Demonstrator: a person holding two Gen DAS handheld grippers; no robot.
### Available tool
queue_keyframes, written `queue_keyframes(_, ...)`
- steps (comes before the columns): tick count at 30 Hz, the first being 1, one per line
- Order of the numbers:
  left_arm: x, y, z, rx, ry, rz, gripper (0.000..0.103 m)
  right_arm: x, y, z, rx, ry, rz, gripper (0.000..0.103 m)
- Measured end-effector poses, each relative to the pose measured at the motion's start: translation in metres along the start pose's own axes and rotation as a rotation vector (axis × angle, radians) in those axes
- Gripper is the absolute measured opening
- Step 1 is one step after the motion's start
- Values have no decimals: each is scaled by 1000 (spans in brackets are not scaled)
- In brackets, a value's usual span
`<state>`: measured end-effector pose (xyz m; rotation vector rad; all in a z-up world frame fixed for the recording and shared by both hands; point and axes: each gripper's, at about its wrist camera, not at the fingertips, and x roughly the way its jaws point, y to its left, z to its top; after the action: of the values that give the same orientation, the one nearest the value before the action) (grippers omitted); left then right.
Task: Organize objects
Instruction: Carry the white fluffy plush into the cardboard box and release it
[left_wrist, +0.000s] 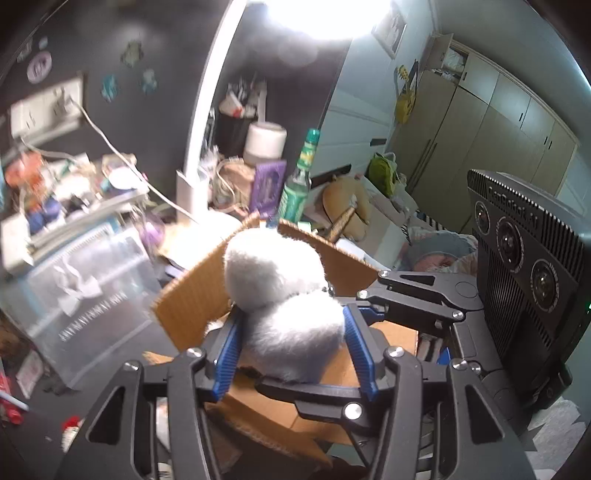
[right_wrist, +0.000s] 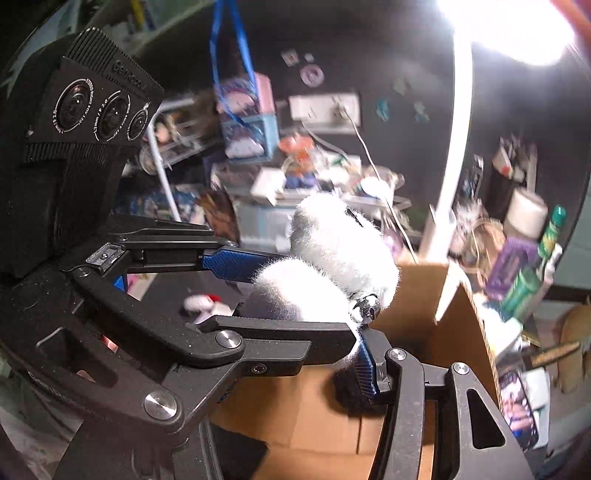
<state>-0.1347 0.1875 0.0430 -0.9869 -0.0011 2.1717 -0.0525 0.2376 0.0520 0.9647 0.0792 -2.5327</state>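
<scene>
A white fluffy plush toy (left_wrist: 280, 295), made of two round puffs with a small silver bell (right_wrist: 365, 308) between them, hangs above an open cardboard box (left_wrist: 192, 295). My left gripper (left_wrist: 291, 332) is shut on the lower puff, with a blue pad on either side. My right gripper (left_wrist: 310, 339) comes in from the right, crosswise to the left one, and is also shut on the toy. In the right wrist view the toy (right_wrist: 332, 251) sits in the left gripper (right_wrist: 314, 301). One of my right gripper's pads (right_wrist: 365, 373) touches the fluff; its other finger is hidden.
Behind the box (right_wrist: 461, 332) stand a green bottle (left_wrist: 299, 181), a purple carton (left_wrist: 267, 188), a white roll (left_wrist: 264, 142) and a white lamp arm (left_wrist: 207, 110). A clear plastic bin (left_wrist: 85, 295) sits to the left under cluttered shelves. Wardrobes (left_wrist: 498, 122) line the far right.
</scene>
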Motion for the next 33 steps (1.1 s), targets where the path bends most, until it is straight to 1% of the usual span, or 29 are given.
queue_keyframes(6,24,3,-3,-31,52,-42,50,14,-19,-11,33,87,-9,48)
queue_keyframes(10,30,-1,-2,-27,68,-45,53,17,-24,-15,36,118,-27,48)
queue_keyframes(12,30,-3,-2,-17,70,-46,62,18,-26,-16,35,125,-44,50)
queue_keyframes(13,29,-4,-2,-9,63,-39,76,18,-27,-17,34,129,-58,51)
queue_keyframes(14,27,-5,-2,-1,50,-23,87,18,-28,-17,33,130,-68,55)
queue_keyframes(15,25,-4,-2,5,40,-10,88,18,-29,-17,29,133,-82,63)
queue_keyframes(17,22,-5,-2,13,32,5,88,15,-29,-18,20,130,-98,74)
queue_keyframes(26,1,-1,-8,21,4,25,88,10,-24,-22,20,131,-118,74)
queue_keyframes(30,-25,8,-15,7,-36,39,88,4,-15,-19,13,104,-120,74)
queue_keyframes(33,-54,21,-22,-17,-77,64,88,-3,0,-13,-4,57,-91,74)
